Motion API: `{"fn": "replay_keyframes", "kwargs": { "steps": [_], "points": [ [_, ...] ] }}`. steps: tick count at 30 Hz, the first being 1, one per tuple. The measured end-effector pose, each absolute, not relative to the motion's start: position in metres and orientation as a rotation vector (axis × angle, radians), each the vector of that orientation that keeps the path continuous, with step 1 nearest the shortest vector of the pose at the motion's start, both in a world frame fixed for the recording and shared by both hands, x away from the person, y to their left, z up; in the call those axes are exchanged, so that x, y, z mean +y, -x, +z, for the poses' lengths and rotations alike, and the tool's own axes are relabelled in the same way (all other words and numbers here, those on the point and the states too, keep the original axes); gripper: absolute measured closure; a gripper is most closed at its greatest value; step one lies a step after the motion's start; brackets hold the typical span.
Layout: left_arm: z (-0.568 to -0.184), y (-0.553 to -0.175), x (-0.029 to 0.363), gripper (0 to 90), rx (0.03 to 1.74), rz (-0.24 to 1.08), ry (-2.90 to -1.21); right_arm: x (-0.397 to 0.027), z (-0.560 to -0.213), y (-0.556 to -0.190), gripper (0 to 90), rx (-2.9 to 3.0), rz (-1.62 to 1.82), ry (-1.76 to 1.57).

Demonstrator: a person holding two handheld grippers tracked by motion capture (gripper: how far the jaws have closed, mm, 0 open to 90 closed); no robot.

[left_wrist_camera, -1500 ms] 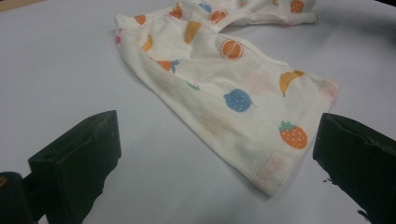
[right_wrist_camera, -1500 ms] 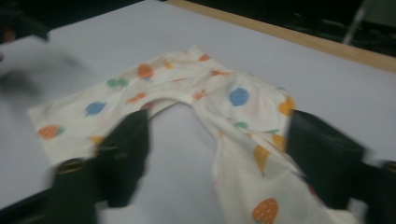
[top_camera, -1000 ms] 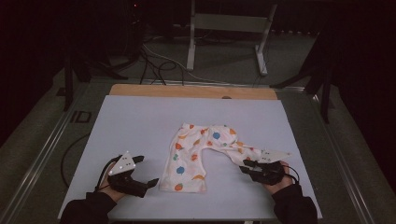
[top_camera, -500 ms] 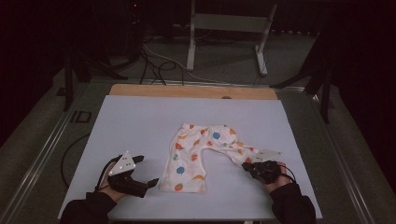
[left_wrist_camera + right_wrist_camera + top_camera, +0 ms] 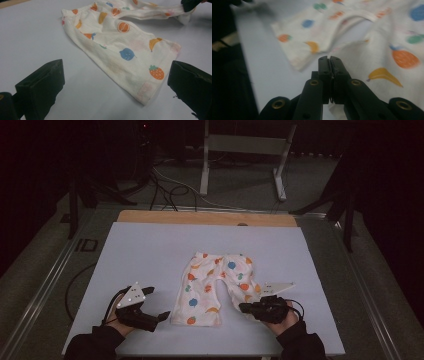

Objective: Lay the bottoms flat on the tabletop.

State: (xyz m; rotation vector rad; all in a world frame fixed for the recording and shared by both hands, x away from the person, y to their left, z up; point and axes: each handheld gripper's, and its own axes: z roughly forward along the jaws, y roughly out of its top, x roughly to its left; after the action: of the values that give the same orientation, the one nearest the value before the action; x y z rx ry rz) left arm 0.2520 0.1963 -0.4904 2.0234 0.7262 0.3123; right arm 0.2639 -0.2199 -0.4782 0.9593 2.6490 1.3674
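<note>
Where clamped, trousers' (image 5: 212,287) hem hidden.

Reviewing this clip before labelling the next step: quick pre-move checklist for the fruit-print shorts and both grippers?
1. Right gripper shut on the shorts leg cuff: ok, jaws closed with cloth pinched between them.
2. Left gripper open: ok, jaws wide apart.
3. Left gripper touching the cloth: not ok, the near cuff lies between the jaws, ungripped.
4. Shorts fully on the white table cover: ok.
5. Right leg flat: not ok, lifted and rumpled near the grip.
6. Grip depth on the cuff: cannot tell.
</note>
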Motion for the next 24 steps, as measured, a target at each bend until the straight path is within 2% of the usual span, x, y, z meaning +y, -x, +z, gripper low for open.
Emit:
{"fn": "replay_keyframes", "kwargs": {
  "steps": [2,4,7,16,19,24],
  "points": [
    [-0.490,-0.252,0.196,1.6,0.729,0.309,-2.019,-0.215,-0.477,-0.262,85.2,2.651,1.365,-0.940],
    [-0.490,-0.252,0.196,1.6,0.725,0.311,-2.022,-0.212,-0.477,-0.262,76.6,2.682,1.407,-0.917],
    [-0.490,-0.252,0.196,1.6,0.726,0.309,-2.019,-0.211,-0.478,-0.262,69.8,2.710,1.431,-0.906],
    [-0.490,-0.252,0.197,1.6,0.723,0.311,-2.021,-0.224,-0.479,-0.260,68.2,2.638,1.287,-0.909],
    [-0.489,-0.251,0.197,1.6,0.726,0.313,-2.015,-0.229,-0.481,-0.260,65.0,2.604,1.233,-0.924],
    [-0.489,-0.251,0.198,1.6,0.728,0.309,-2.011,-0.250,-0.487,-0.259,66.1,2.543,1.174,-0.997]
  ]
}}
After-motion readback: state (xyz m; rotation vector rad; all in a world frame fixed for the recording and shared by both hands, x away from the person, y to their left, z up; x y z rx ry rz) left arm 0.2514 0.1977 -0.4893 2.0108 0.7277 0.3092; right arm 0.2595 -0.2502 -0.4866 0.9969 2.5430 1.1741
